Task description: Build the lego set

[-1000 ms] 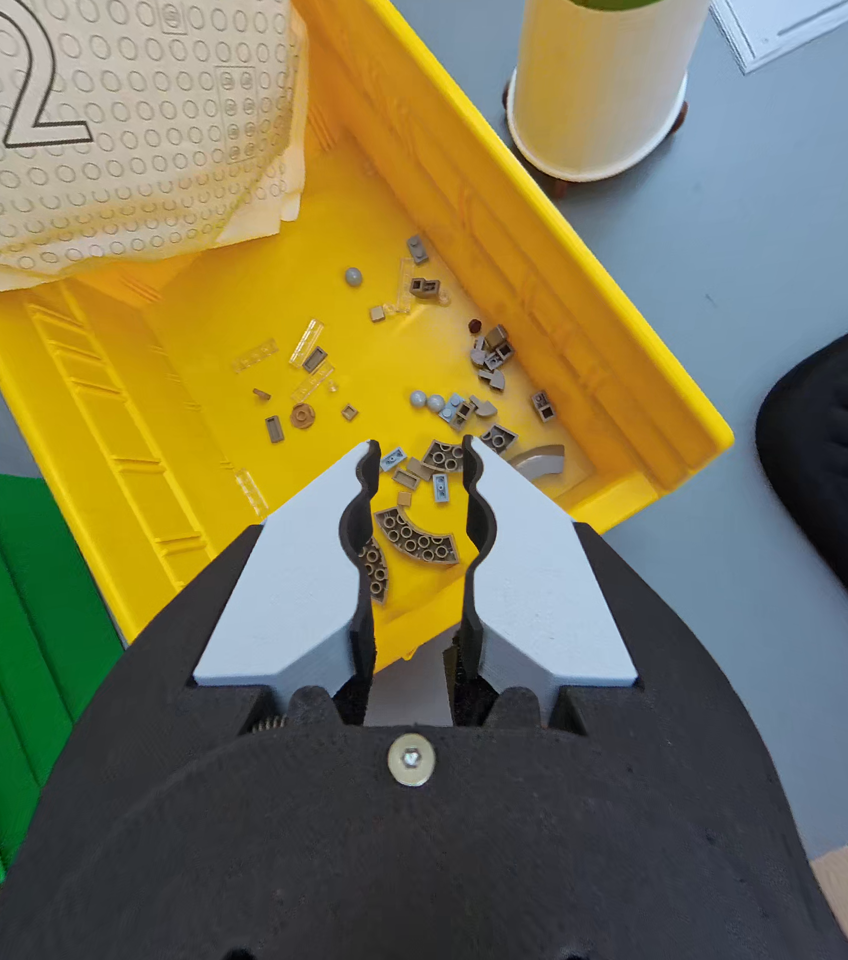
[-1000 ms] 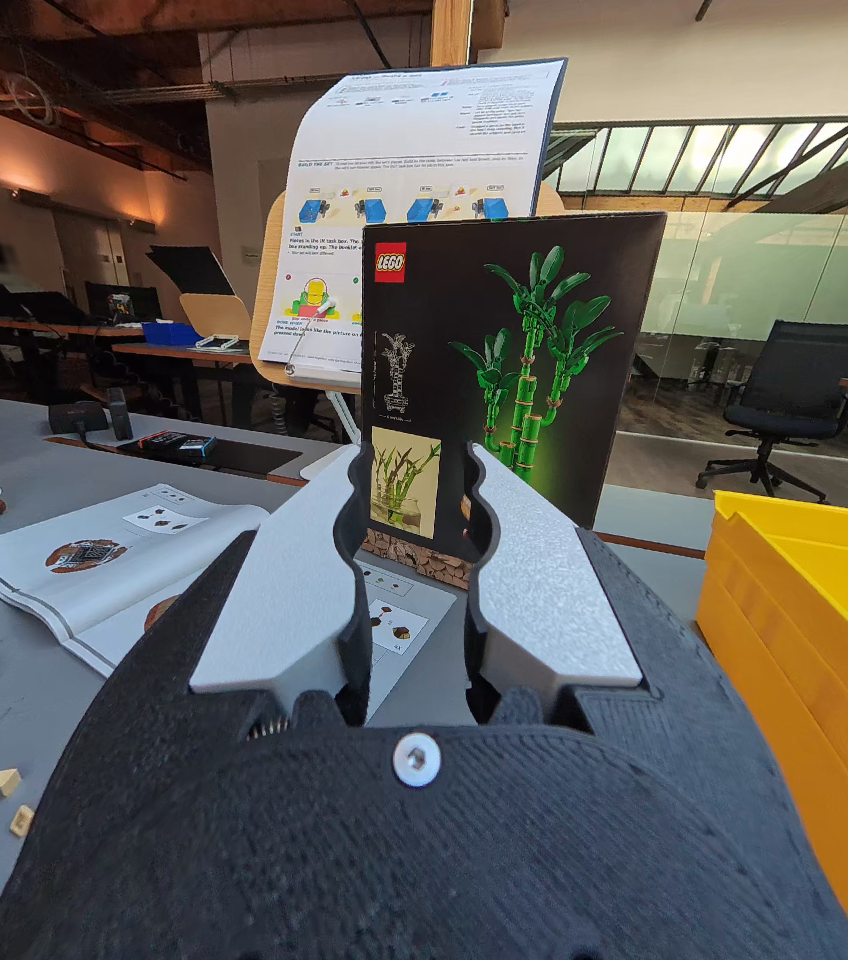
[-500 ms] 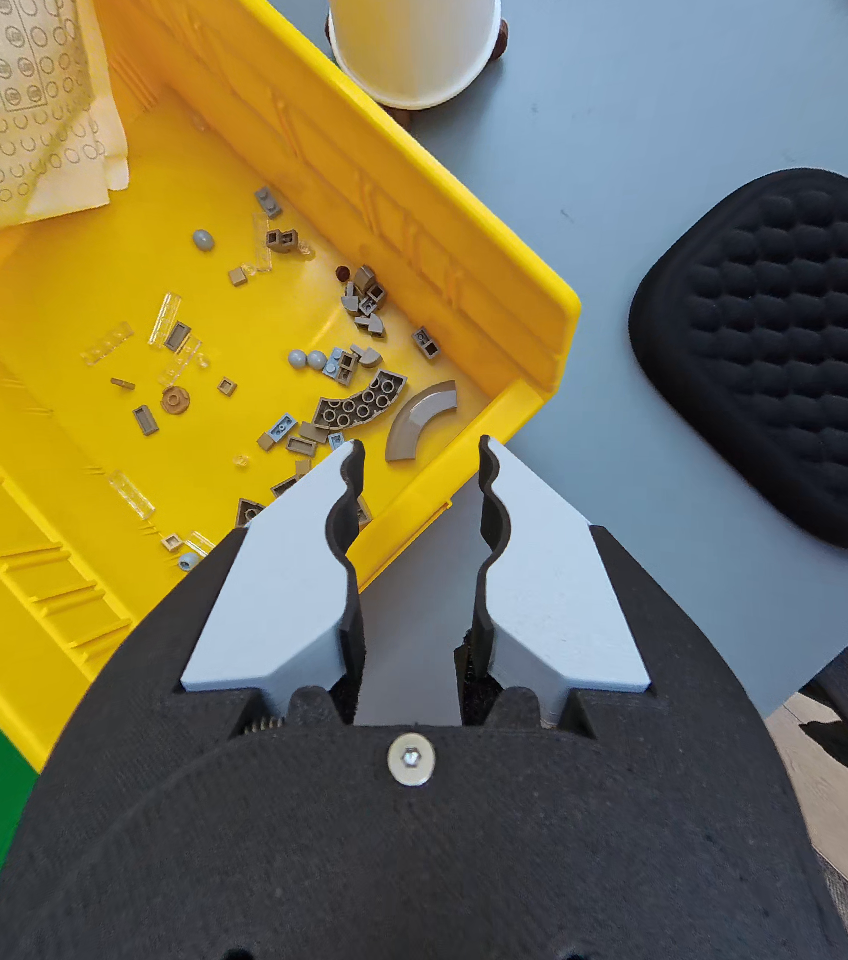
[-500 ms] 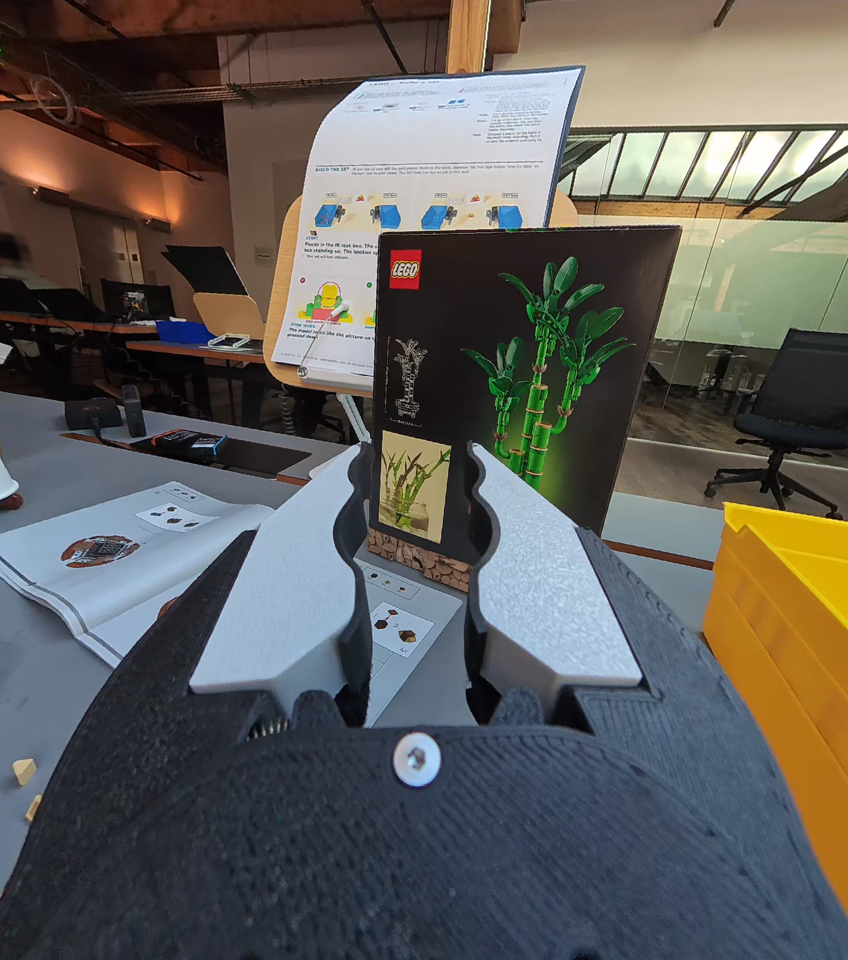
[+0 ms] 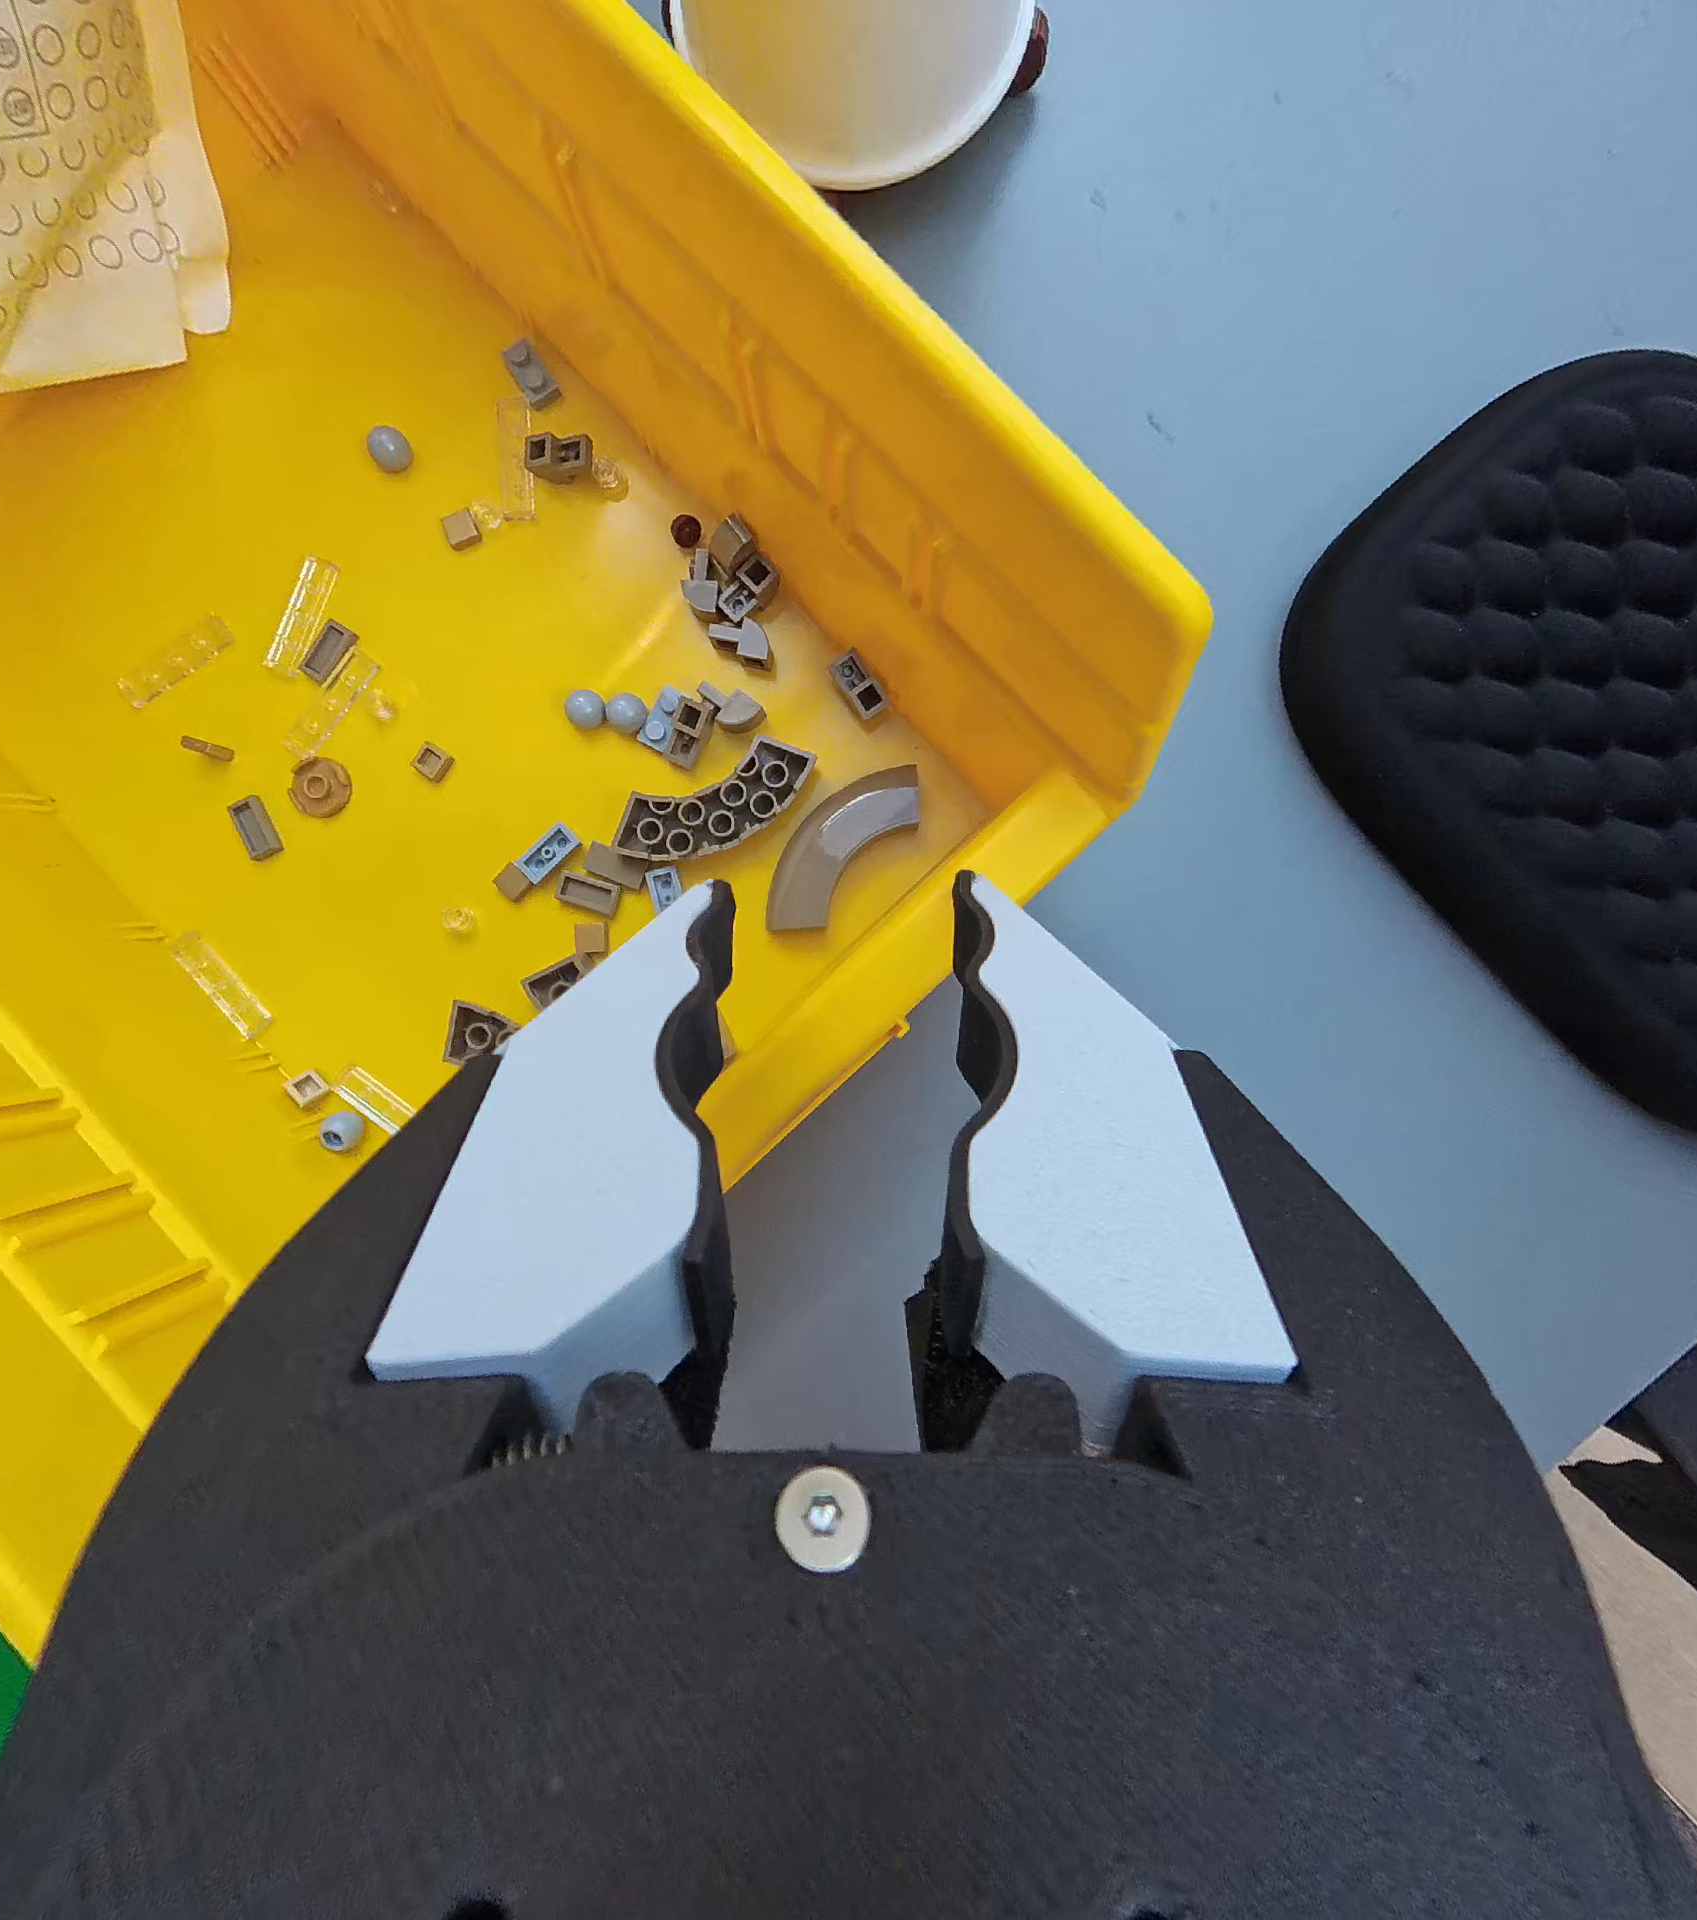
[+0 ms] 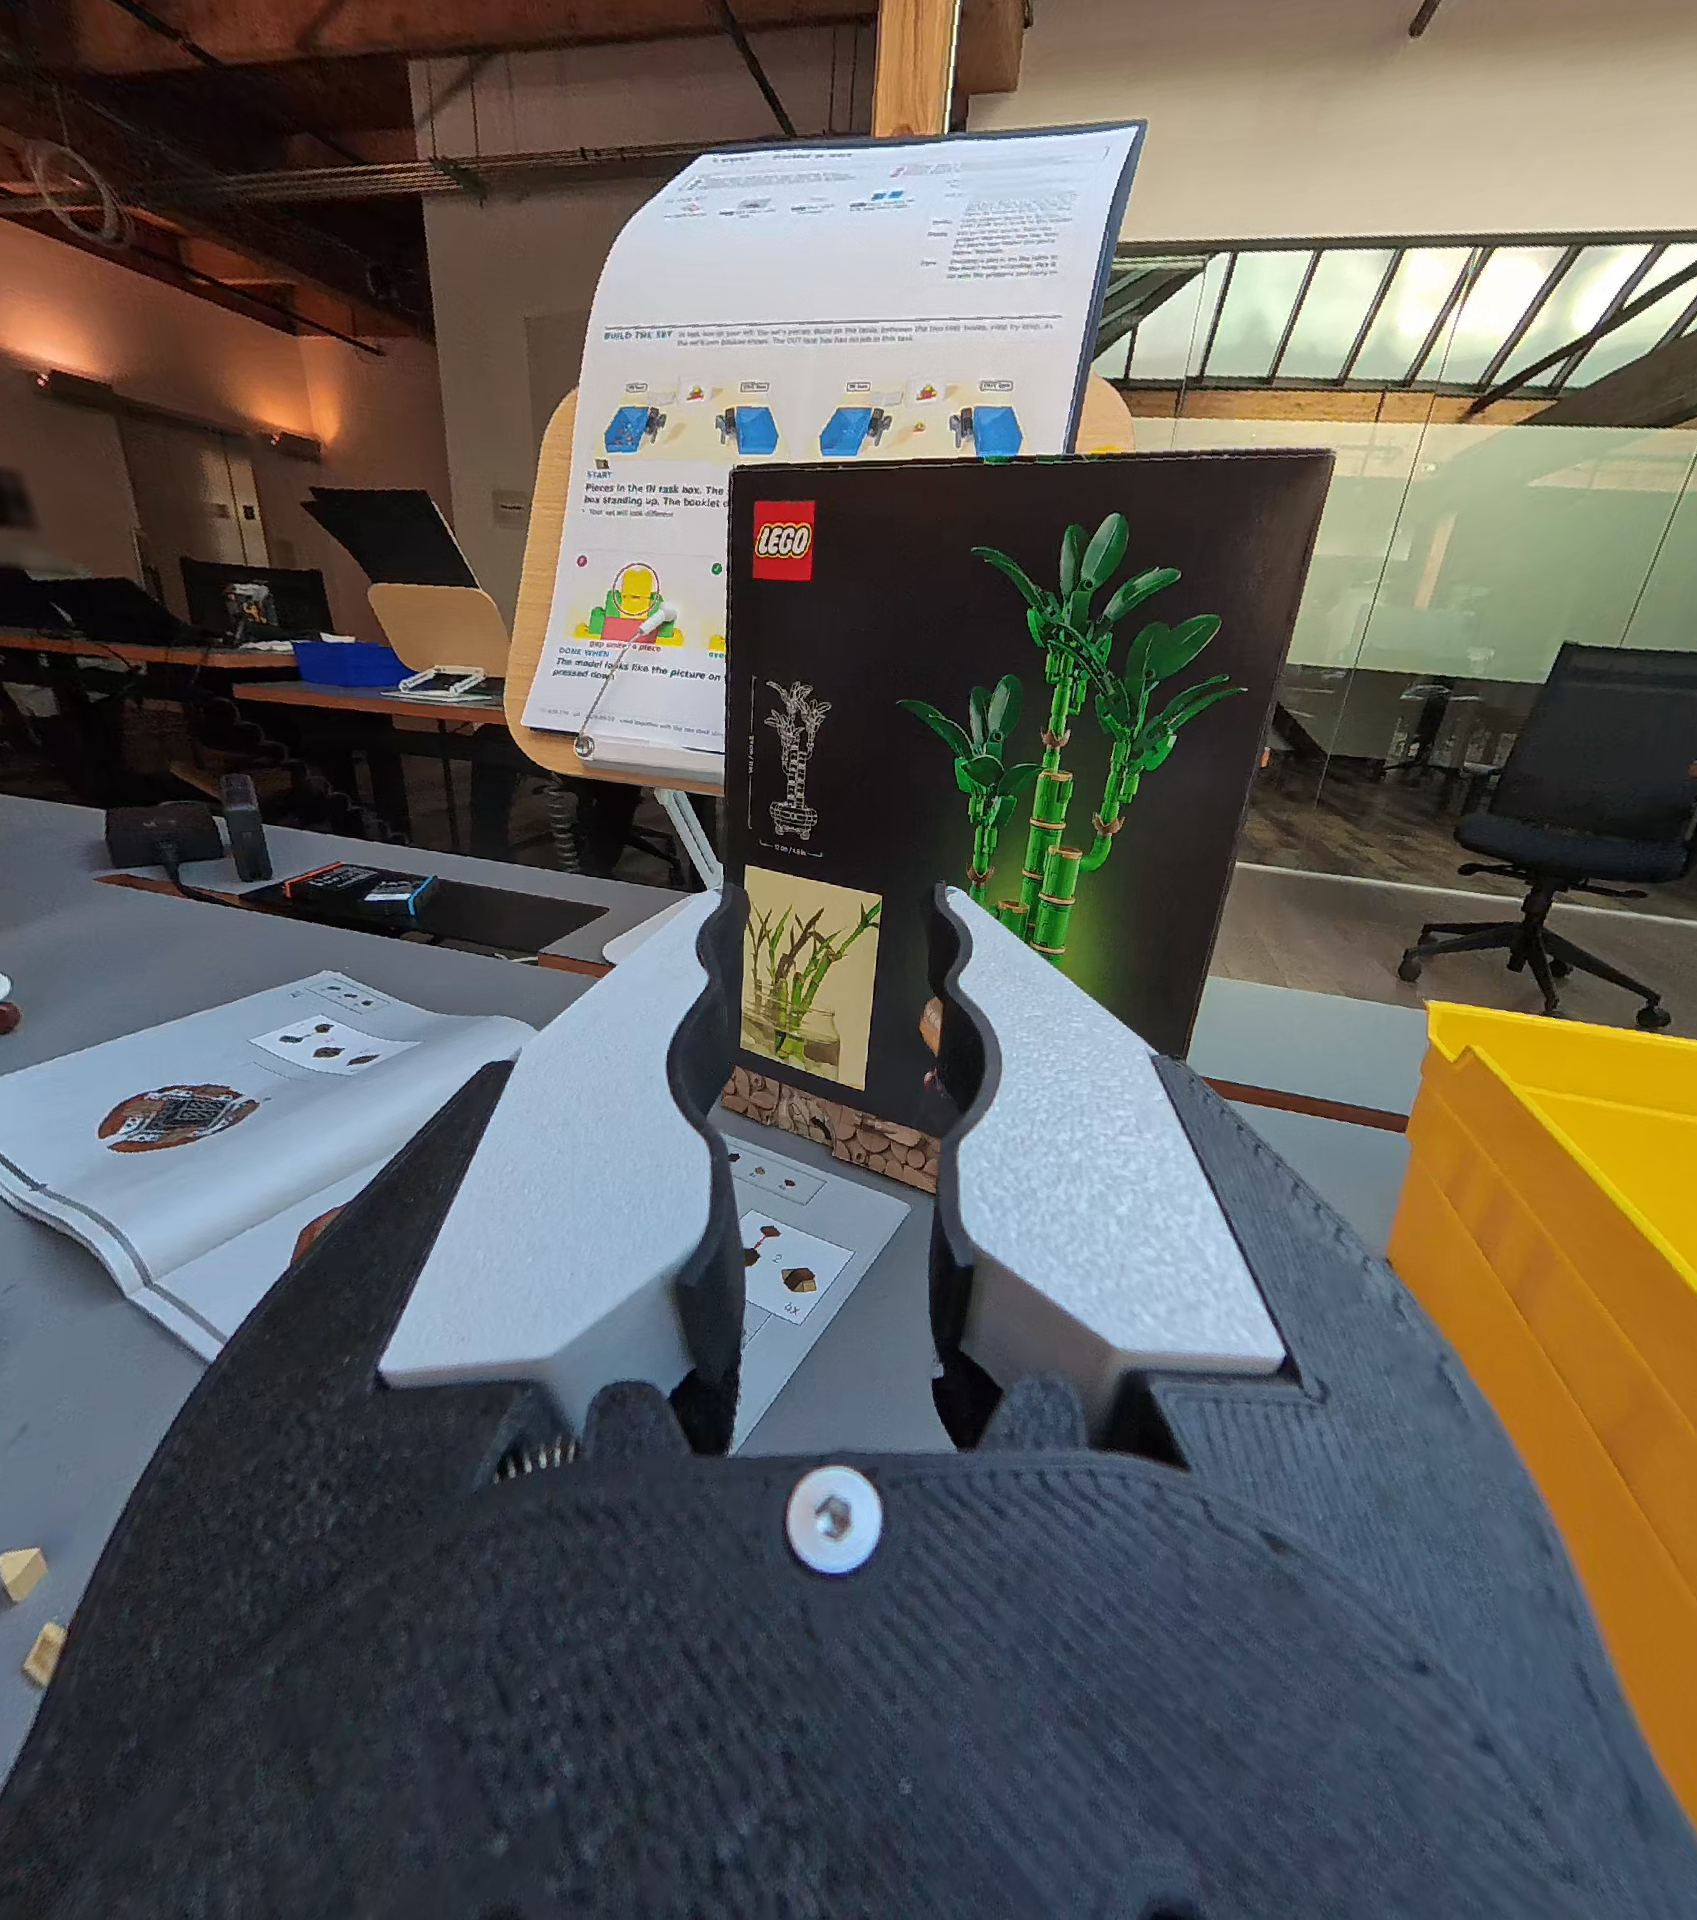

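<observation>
Grey table [image 5: 1343, 312]: 1 yellow bin [image 5: 823, 395], 2 curved bricks; left tool [image 5: 836, 883], right tool [image 6: 828, 904] both released, empty.

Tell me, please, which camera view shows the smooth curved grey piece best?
The left wrist view: the smooth curved grey piece lies unobstructed in the yellow bin, just beyond the tongs. The right wrist view doesn't show it at all.
</observation>
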Demonstrator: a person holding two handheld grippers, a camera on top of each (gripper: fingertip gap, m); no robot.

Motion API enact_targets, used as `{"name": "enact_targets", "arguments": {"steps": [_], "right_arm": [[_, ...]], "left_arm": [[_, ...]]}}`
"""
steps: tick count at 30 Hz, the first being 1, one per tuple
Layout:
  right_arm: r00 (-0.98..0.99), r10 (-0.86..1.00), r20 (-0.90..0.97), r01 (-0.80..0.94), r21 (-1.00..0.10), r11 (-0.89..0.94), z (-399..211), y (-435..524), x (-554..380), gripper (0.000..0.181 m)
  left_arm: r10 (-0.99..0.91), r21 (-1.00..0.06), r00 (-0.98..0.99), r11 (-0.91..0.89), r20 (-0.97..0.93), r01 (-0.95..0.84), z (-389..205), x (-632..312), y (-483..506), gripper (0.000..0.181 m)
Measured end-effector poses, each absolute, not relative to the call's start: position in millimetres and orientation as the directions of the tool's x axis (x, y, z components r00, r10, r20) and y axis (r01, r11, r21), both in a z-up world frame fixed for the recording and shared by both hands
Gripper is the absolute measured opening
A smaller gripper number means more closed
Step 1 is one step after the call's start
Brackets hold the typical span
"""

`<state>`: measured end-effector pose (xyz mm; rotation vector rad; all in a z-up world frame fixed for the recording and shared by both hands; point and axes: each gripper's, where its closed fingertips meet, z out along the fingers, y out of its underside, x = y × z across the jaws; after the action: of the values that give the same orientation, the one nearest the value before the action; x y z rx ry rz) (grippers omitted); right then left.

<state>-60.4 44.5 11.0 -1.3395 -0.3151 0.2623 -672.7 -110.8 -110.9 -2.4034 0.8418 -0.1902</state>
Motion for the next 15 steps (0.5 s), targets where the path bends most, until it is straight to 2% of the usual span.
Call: {"name": "enact_targets", "arguments": {"steps": [4, 8, 12, 15], "right_arm": [[0.910, 0.413, 0.027, -0.091, -0.960, 0.263, 54, 45, -75, 0.035], [0.881, 0.466, 0.076, -0.096, -0.937, 0.335, 90, 62, -97, 0.035], [0.831, 0.555, 0.040, -0.171, -0.931, 0.322, 67, 80, -120, 0.035], [0.839, 0.541, -0.058, -0.270, -0.908, 0.321, 36, 79, -115, 0.033]], "left_arm": [[-0.602, -0.575, 0.796, -0.633, -0.055, -0.519, -106, -676, -114, 0.041], [-0.593, -0.584, 0.803, -0.633, -0.056, -0.508, -100, -678, -114, 0.041], [-0.588, -0.586, 0.807, -0.633, -0.061, -0.505, -98, -678, -118, 0.041], [-0.582, -0.574, 0.810, -0.640, -0.071, -0.510, -99, -679, -126, 0.040]]}}
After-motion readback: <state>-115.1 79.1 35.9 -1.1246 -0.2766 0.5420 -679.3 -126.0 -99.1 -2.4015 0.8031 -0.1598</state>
